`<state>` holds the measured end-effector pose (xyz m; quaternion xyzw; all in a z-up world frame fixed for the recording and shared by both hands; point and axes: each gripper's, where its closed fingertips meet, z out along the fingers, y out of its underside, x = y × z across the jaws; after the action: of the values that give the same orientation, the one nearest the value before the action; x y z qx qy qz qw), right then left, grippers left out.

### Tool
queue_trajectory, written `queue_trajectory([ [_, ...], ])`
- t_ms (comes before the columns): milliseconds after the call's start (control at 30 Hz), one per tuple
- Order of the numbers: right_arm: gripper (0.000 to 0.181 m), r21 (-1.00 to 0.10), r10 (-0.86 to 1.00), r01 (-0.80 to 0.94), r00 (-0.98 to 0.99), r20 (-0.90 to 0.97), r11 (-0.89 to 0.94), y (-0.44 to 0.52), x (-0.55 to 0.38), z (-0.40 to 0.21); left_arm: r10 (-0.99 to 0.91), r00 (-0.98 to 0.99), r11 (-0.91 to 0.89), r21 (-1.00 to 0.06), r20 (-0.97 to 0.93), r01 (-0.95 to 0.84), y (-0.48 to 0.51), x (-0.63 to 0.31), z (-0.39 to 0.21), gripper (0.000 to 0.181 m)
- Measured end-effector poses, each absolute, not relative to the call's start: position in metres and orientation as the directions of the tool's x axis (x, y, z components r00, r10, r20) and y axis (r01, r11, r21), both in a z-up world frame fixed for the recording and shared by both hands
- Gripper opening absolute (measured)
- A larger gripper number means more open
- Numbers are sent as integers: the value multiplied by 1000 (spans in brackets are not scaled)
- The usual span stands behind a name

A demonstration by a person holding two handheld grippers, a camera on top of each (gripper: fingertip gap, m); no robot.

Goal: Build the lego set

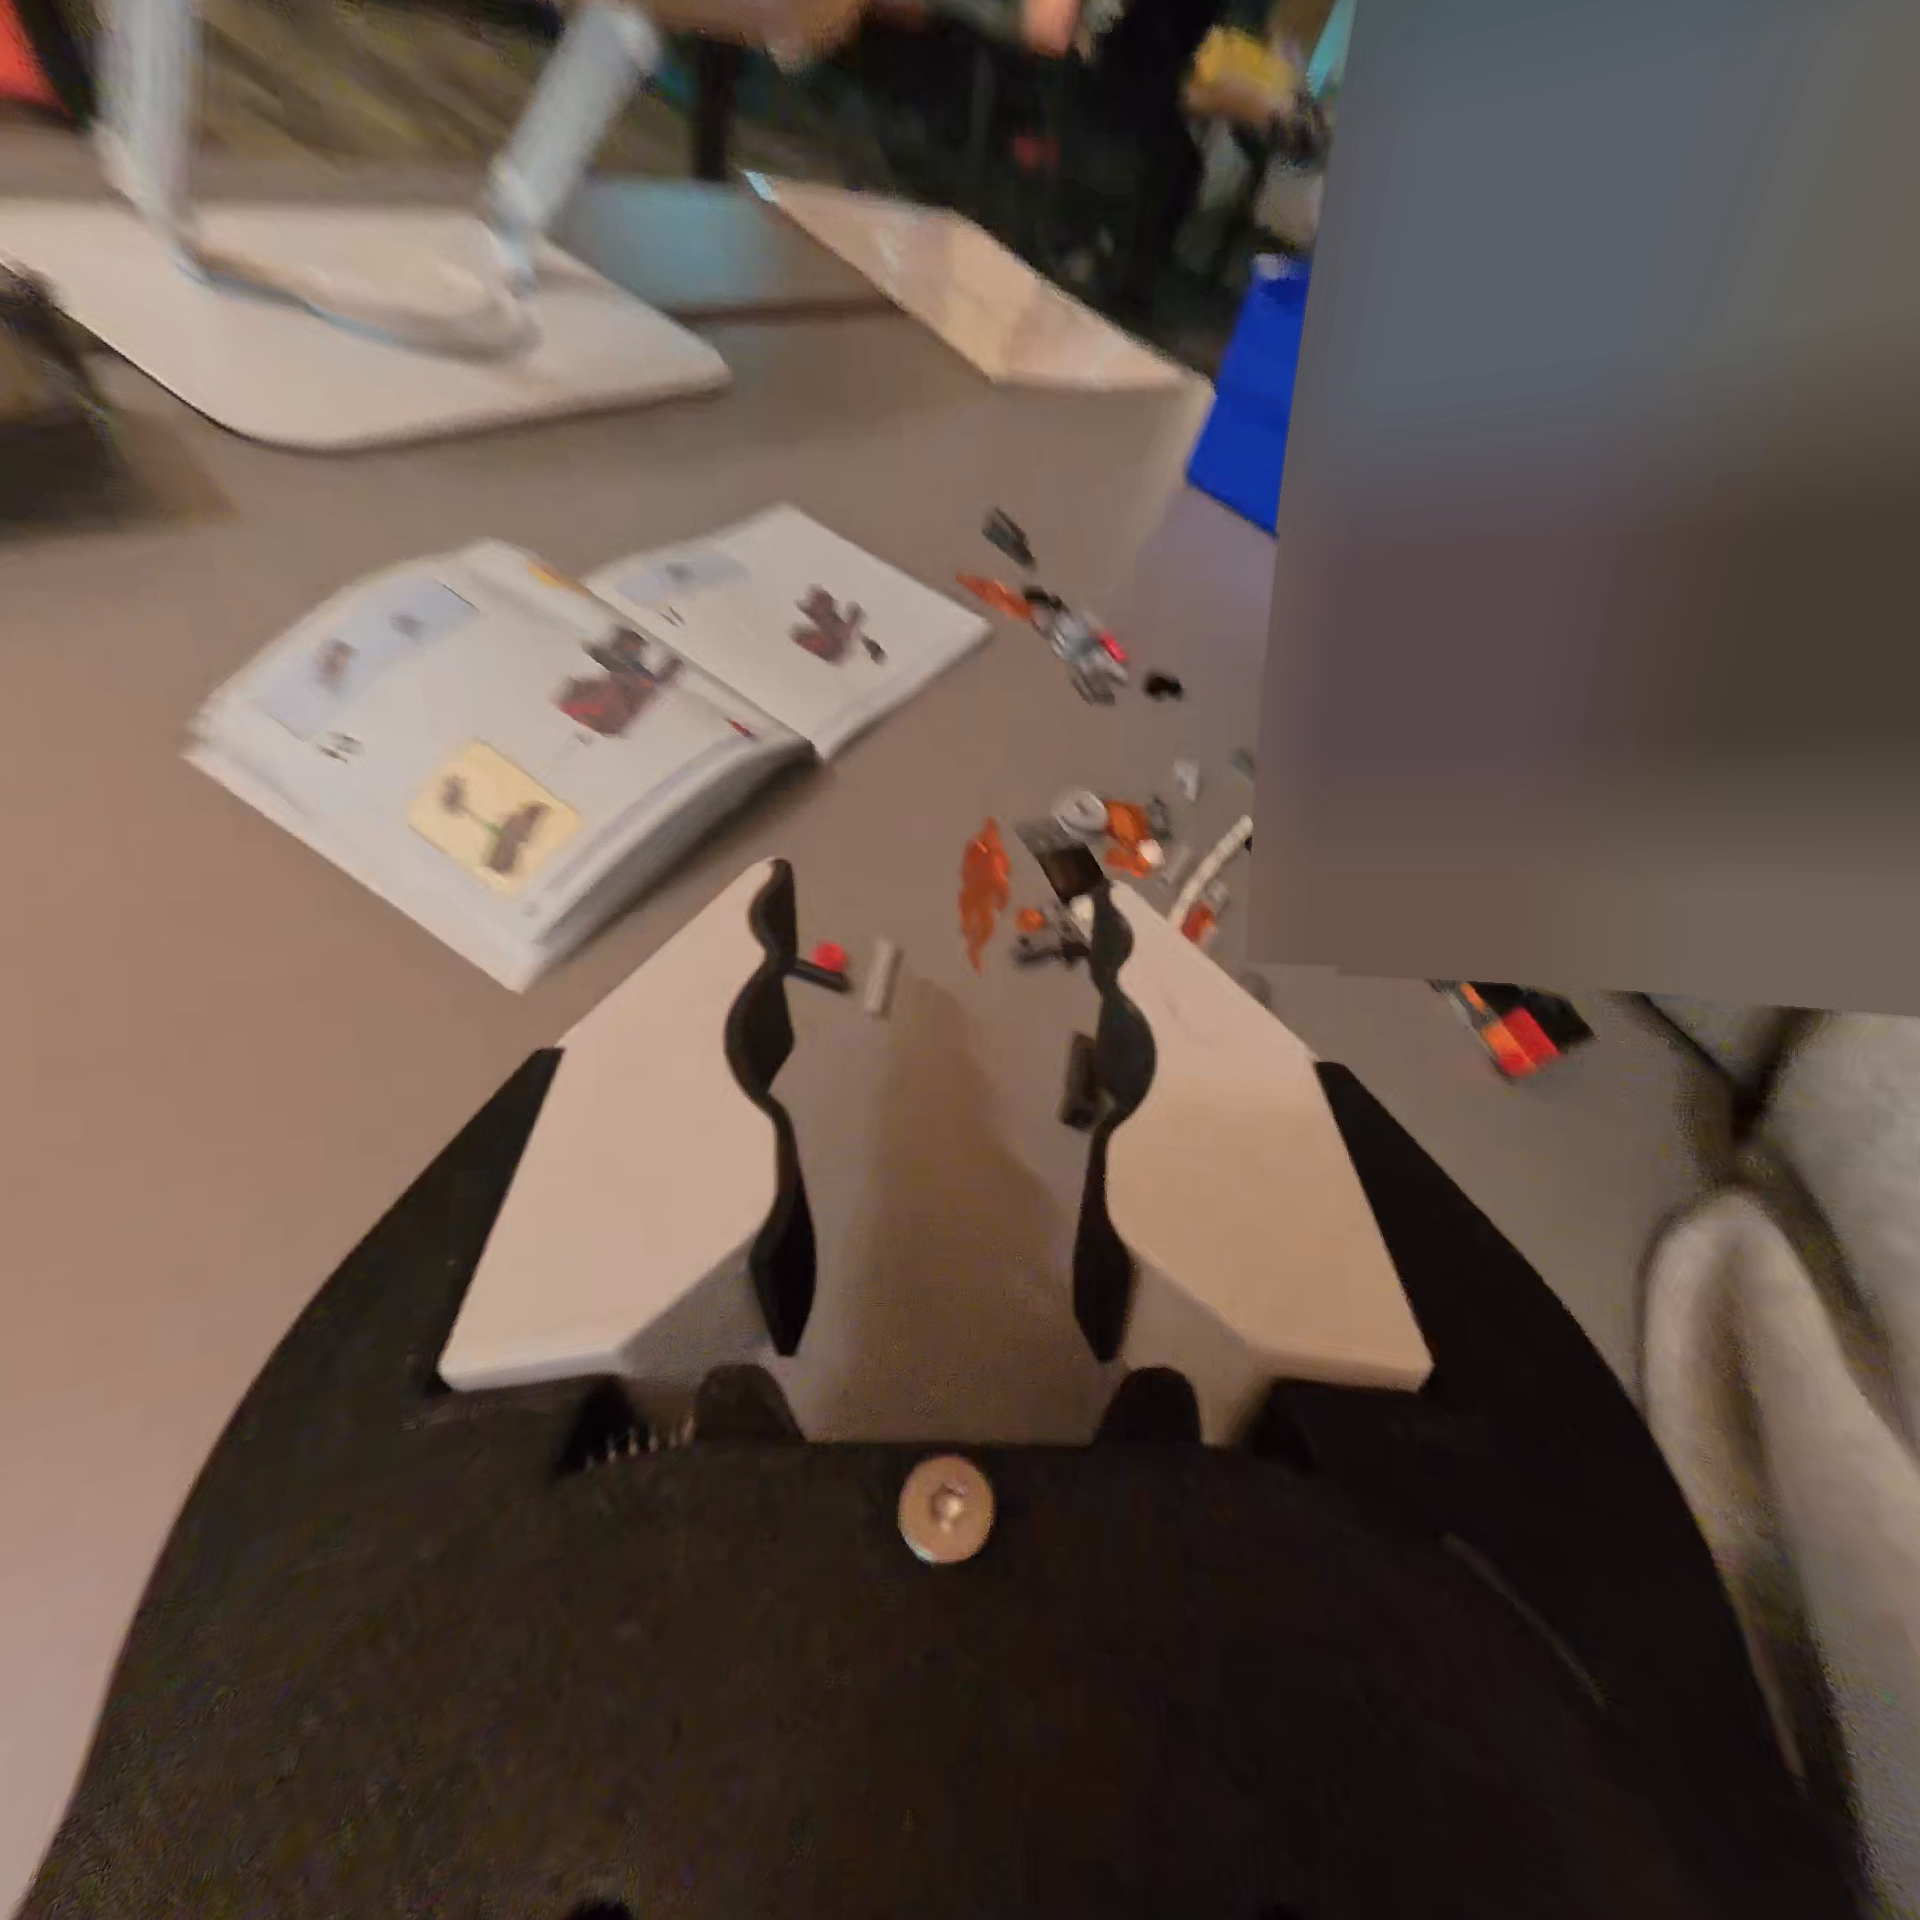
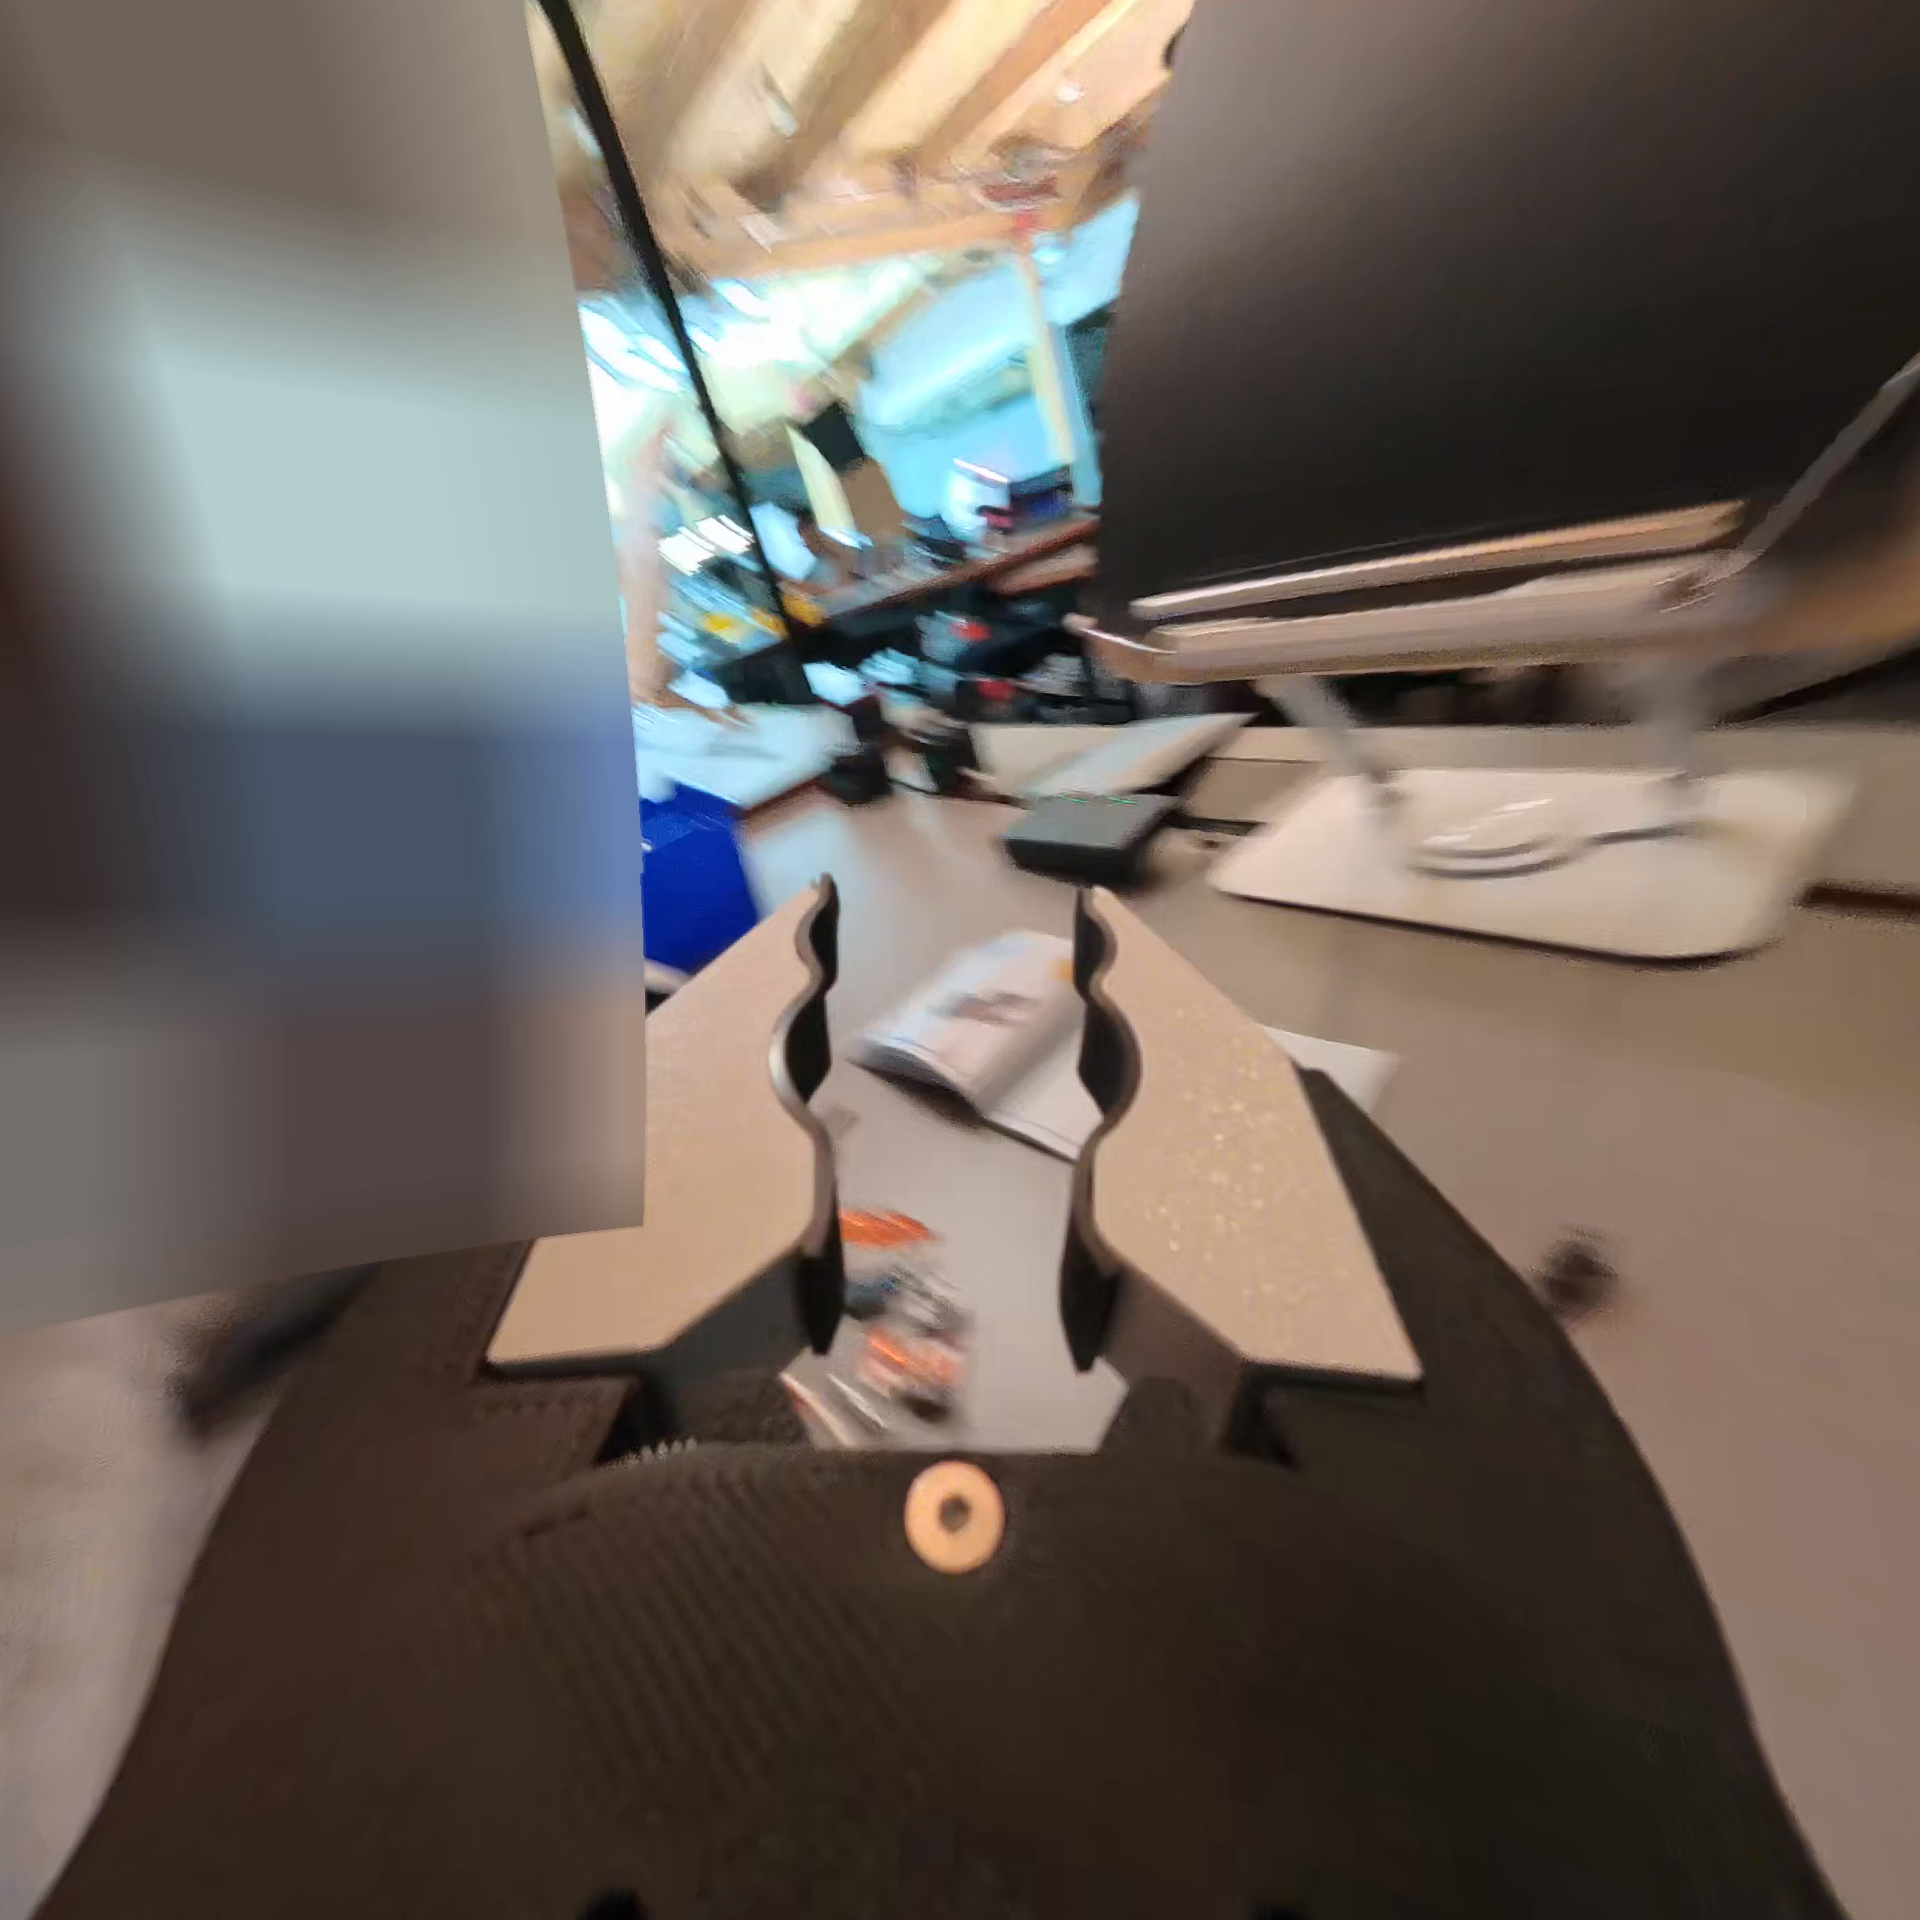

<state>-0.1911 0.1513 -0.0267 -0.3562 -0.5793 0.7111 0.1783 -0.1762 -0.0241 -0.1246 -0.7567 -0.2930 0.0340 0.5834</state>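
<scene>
Loose lego pieces lie on the grey table: an orange flame piece (image 1: 984, 885), a small red piece (image 1: 828, 958), a grey piece (image 1: 883, 975), a grey and red sub-build (image 1: 1086, 639) farther off, and a black and red piece (image 1: 1512, 1032) at right. My left gripper (image 1: 940, 899) is open and empty, just above the table, with the red and grey pieces between its fingertips. My right gripper (image 2: 954, 914) is open and empty, held higher; orange and dark pieces (image 2: 899, 1320) show blurred between its fingers. The open instruction booklet (image 1: 540, 717) lies left of the pieces and also shows in the right wrist view (image 2: 977, 1023).
Two white monitor stands (image 1: 343, 343) stand at the back of the table; one shows in the right wrist view (image 2: 1507, 862) under a dark screen (image 2: 1507, 281). A dark flat device (image 2: 1086, 831) lies near it. A blue object (image 1: 1252, 395) is beyond the table edge. My hands' fingertips stand some 20 centimetres from each other.
</scene>
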Motion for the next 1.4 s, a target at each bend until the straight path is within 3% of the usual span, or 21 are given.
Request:
queue_trajectory([
  [100, 45, -987, 759, 110, -632, -158, -114, 168, -185, -44, 545, 796, -52, -937, 263, 345, -36, -188, -109, 64],
  [200, 45, -993, 789, 98, -604, -108, -61, 181, -178, -52, 568, 773, -34, -931, 281, 363, -39, -191, -109, 88],
  [367, 47, -982, 778, 96, -600, -185, -160, 197, -173, -47, 587, 785, -102, -944, 198, 314, -34, -187, -108, 86],
  [400, 47, -976, 761, 99, -612, -214, -194, 197, -172, -44, 606, 780, -113, -953, 159, 282, -35, -188, -105, 84],
  [467, 50, -968, 736, 107, -632, -243, -227, 195, -170, -42, 612, 786, -117, -972, 91, 204, -35, -184, -97, 46],
  [567, 50, -972, 734, 108, -640, -228, -208, 190, -169, -43, 599, 799, -84, -989, 50, 125, -35, -178, -84, 2],
  [733, 49, -977, 737, 115, -641, -213, -182, 184, -169, -46, 637, 767, -9, -994, 75, 105, -41, -181, -73, 0],
  [867, 49, -971, 735, 109, -638, -232, -212, 188, -169, -43, 765, 627, -81, -988, -148, -134, -55, -179, -55, 0],
  [967, 49, -964, 725, 110, -640, -254, -241, 190, -168, -41, 773, 584, -177, -968, -247, -175, -50, -177, -65, 0],
  [1100, 51, -960, 716, 134, -642, -273, -246, 189, -169, -44, 730, 675, -89, -994, -105, -59, -43, -174, -69, 0],
  [1400, 49, -961, 720, 162, -637, -275, -223, 185, -171, -51, 764, 639, 36, -995, 89, 96, -59, -190, -76, 0],
])
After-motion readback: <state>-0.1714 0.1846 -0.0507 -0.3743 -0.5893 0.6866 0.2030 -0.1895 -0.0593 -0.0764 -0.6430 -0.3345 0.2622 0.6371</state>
